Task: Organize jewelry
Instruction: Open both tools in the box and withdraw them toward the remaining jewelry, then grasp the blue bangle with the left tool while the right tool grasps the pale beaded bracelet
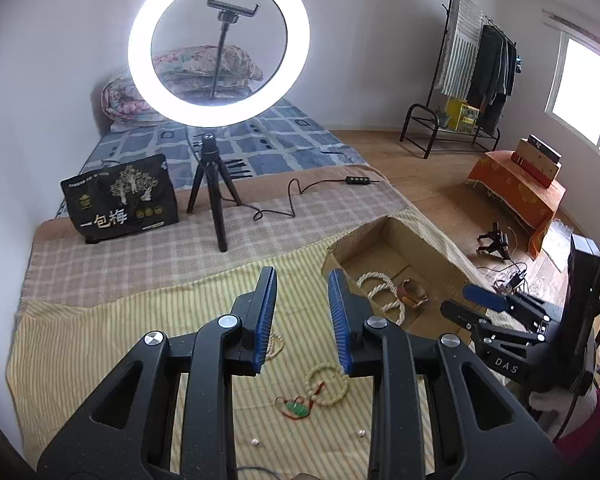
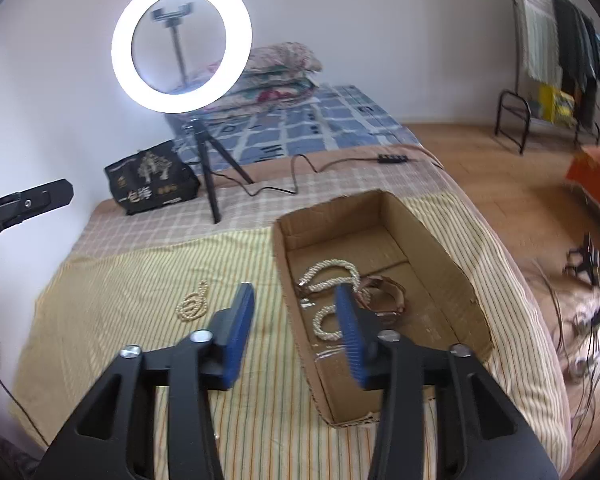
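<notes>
The left gripper (image 1: 302,280) hangs over the striped cloth (image 1: 100,340) with its jaws partly apart and nothing between the blue pads (image 1: 265,320). Below and just ahead of it on the cloth lie a small bead bracelet (image 1: 327,384) and, touching that bracelet's left side, a red-corded green pendant (image 1: 298,409). A second strand of beads (image 1: 275,345) shows only as a loop beside the left finger, mostly hidden. 2 tiny pale beads (image 1: 256,443) lie nearer the camera, well apart from each other.

The right gripper (image 2: 296,300) is held above the near left wall of the box (image 2: 440,248), its jaws standing open and empty; 1 finger is over the cloth, the other over the box's inside. In the box, just past that right finger, lies a twisted pearl rope (image 2: 332,272), and touching its right side a brown watch (image 2: 388,296). Whether the finger touches the rope cannot be told; it hides part of it. A small pearl coil (image 2: 194,306) lies on the cloth to the left of the right gripper, near but apart from it.

Behind stand a ring light (image 2: 182,44) on a tripod and a black bag (image 2: 152,184)
</notes>
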